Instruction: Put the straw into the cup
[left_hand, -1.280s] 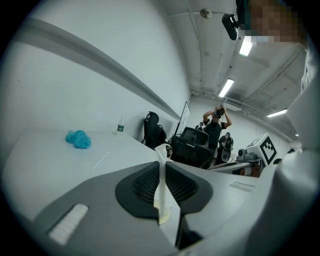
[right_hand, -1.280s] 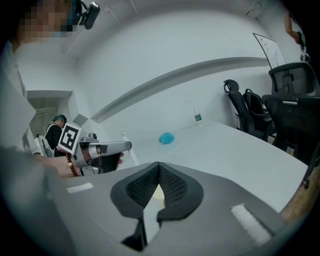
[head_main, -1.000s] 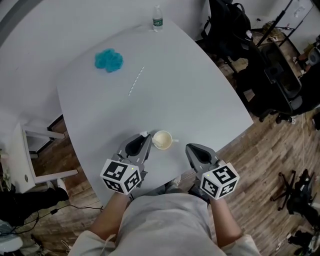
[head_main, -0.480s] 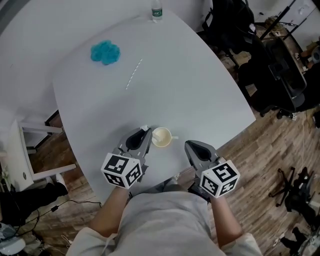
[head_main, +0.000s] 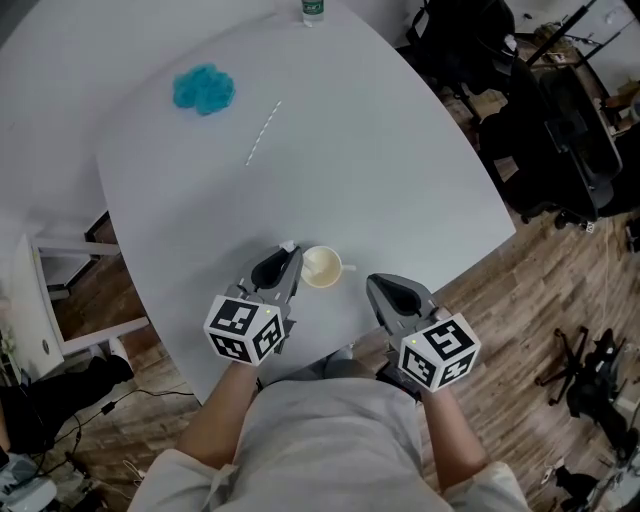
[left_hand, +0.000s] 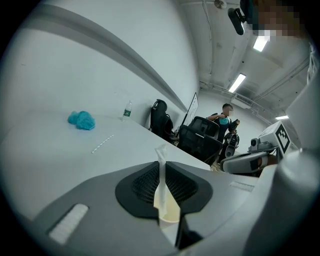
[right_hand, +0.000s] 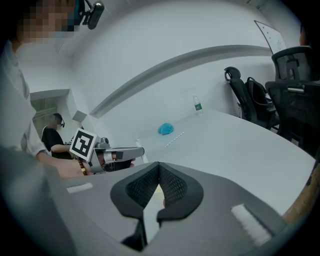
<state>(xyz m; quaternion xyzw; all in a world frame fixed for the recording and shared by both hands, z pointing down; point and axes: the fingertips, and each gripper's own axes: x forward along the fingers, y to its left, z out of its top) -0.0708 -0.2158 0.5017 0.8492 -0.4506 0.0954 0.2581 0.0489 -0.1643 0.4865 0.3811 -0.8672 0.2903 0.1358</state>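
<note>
At the far left of the pale grey table lies a crumpled bright-blue cloth. Just right of it a long, thin white paper straw lies flat on the bare tabletop, well apart from everything else. A small clear plastic bottle with a green label stands at the far edge.

Nearer the person, the left gripper is pinched narrow on a second straw – a slim, translucent white one that stands upright between the ribbed black pads, its top poking above them. Its tip sits just beside the left rim of the cream-white cup with a small handle, which stands upright near the table's front edge. From above, the held straw's end shows outside the cup, not in it.

The right gripper hovers near the cup's right side – its jaws meet at the tips with nothing between them.
</note>
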